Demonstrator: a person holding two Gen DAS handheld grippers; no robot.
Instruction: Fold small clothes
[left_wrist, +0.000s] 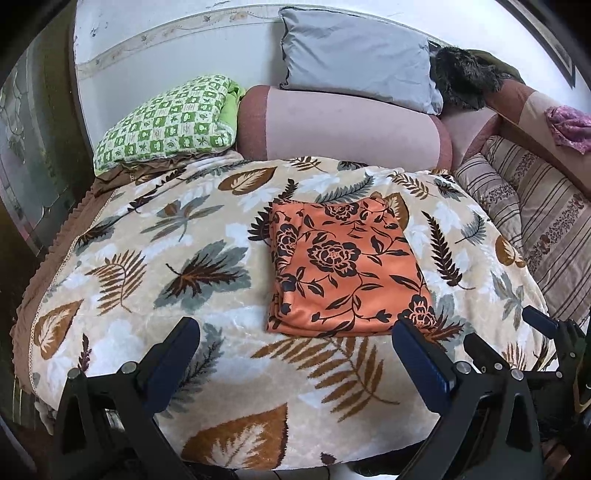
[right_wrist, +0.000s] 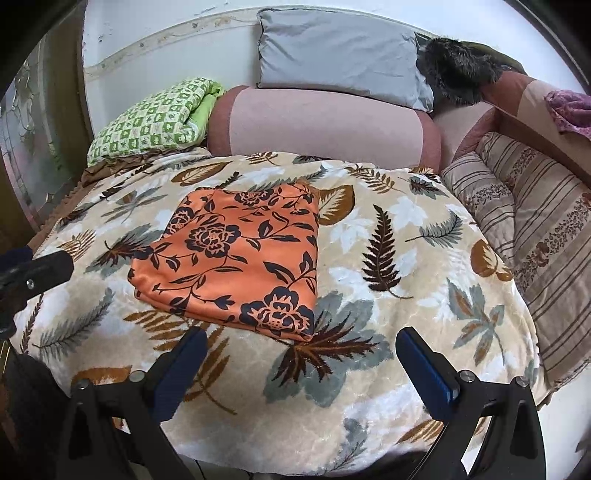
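An orange cloth with black flowers (left_wrist: 343, 266) lies folded into a flat rectangle on the leaf-patterned blanket (left_wrist: 147, 258); the right wrist view shows the same cloth (right_wrist: 236, 258) left of centre. My left gripper (left_wrist: 295, 336) hovers open just short of the cloth's near edge, with only blanket between its blue pads. My right gripper (right_wrist: 301, 345) is open too, near the cloth's near right corner, holding nothing. The right gripper's fingers (left_wrist: 539, 321) show at the right edge of the left wrist view, and a left finger (right_wrist: 40, 269) shows at the left edge of the right wrist view.
A pink bolster (left_wrist: 347, 125) and a grey pillow (left_wrist: 354, 55) lie against the wall behind the blanket. A green checked quilt (left_wrist: 170, 118) sits at the back left. Striped cushions (left_wrist: 535, 214) line the right side, with a dark furry item (left_wrist: 465, 77) behind.
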